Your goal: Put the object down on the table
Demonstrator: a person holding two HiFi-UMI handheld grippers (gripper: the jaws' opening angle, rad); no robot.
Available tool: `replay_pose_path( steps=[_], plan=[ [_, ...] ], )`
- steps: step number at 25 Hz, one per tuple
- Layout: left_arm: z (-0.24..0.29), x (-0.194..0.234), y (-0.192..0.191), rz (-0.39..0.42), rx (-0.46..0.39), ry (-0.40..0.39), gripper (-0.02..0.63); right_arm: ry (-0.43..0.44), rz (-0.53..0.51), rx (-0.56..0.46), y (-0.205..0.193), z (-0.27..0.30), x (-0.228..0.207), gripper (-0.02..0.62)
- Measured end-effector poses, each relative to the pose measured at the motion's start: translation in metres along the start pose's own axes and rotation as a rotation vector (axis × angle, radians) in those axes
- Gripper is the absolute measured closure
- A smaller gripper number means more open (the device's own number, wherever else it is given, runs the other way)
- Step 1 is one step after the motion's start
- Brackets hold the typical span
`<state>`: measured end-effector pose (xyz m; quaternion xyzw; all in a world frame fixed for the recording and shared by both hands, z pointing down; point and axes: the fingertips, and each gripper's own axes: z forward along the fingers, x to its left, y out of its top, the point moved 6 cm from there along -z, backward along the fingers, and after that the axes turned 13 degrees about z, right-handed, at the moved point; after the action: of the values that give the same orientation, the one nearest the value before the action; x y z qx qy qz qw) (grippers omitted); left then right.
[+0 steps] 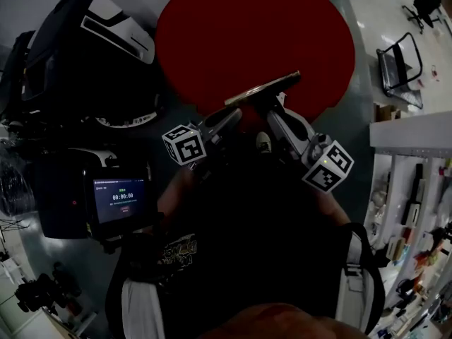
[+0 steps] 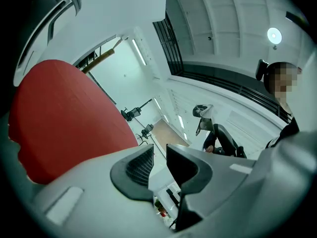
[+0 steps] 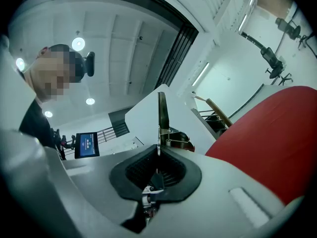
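A thin flat board (image 1: 263, 88) with a spring clip shows edge-on, held in the air over the near edge of the round red table (image 1: 254, 27). My right gripper (image 1: 277, 104) is shut on it. In the right gripper view the board's edge (image 3: 161, 114) rises straight up from between the pads of the right gripper (image 3: 159, 155), with the clip's spring (image 3: 176, 141) beside it. My left gripper (image 1: 234, 117) sits just left of and below the board. In its own view the left gripper (image 2: 159, 163) stands open by a narrow gap with nothing in it. The red table (image 2: 64, 118) fills that view's left side.
A black bag (image 1: 85, 55) lies left of the table, with a device showing a timer screen (image 1: 120, 200) below it. An office chair (image 1: 402, 62) and shelves (image 1: 413, 189) stand at the right. A person in dark clothes (image 2: 285, 108) is close behind the grippers.
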<state>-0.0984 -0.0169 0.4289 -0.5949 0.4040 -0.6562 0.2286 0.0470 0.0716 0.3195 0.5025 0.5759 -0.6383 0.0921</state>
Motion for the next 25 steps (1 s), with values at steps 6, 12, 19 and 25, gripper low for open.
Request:
replay_pose_path(
  steps=[6, 12, 19, 25],
  plan=[
    [-0.005, 0.006, -0.005, -0.032, -0.014, 0.019, 0.515, -0.005, 0.019, 0.008, -0.001, 0.003, -0.006, 0.591],
    [-0.005, 0.007, -0.004, -0.040, -0.028, 0.030, 0.518, -0.005, 0.029, -0.001, 0.007, 0.004, -0.011, 0.591],
    [0.023, 0.026, 0.002, -0.046, -0.046, 0.068, 0.520, 0.002, 0.082, -0.006, 0.043, 0.013, -0.054, 0.589],
    [0.031, 0.042, 0.009, -0.045, -0.073, 0.158, 0.522, -0.019, 0.124, 0.003, 0.081, 0.030, -0.113, 0.589]
  ],
)
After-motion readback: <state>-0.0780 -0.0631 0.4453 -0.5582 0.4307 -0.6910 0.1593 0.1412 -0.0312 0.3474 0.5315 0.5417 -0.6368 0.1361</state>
